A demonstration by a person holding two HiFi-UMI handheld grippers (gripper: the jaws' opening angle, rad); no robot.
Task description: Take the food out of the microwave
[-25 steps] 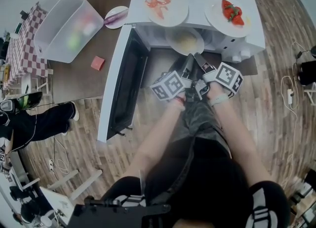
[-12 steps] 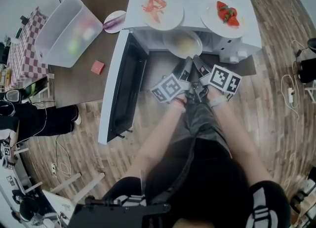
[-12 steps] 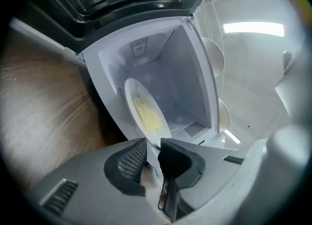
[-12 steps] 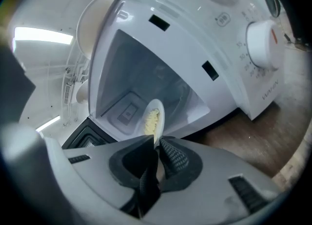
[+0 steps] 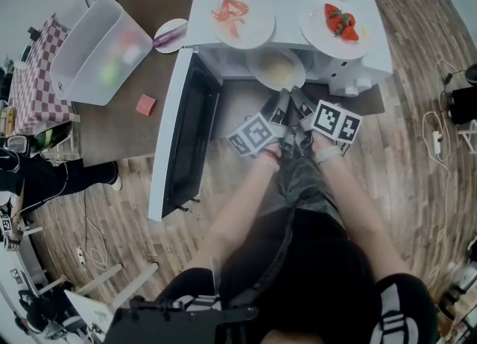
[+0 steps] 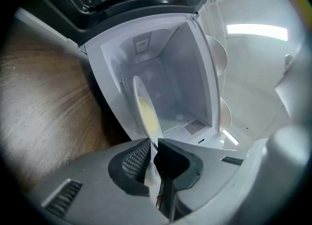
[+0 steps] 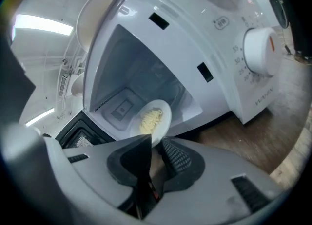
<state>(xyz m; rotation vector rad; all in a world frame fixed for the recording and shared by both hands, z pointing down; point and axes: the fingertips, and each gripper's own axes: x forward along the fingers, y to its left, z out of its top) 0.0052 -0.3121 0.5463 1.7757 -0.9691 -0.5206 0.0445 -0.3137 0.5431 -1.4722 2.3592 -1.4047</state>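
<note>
Left gripper [image 6: 152, 147] is closing its jaws on the near rim of the plate [image 6: 145, 114]. The rim runs edge-on between the pads and looks pinched there. Right gripper [image 7: 155, 143] sits just beside it at the same rim. Its jaws are opening, with the rim between them and a gap showing beside the pads.

From the head view both grippers meet at the mouth of the microwave [image 5: 350, 74], their marker cubes [image 5: 253, 135] side by side. The plate carries a small heap of yellow food [image 7: 149, 119] and lies at the front of the cavity, its near rim at the opening. The door [image 5: 186, 138] hangs wide open to the left.

The microwave stands toward the right end of the worktop [image 5: 112, 130]. On its top lie a plate of shrimp [image 5: 237, 16] and a plate of strawberries [image 5: 339, 22]. Toward the worktop's left end stands a clear tub [image 5: 100, 45], with a red block [image 5: 146, 104] nearer the front edge. A small plate [image 5: 173, 35] lies just beside the microwave's back left corner.
</note>
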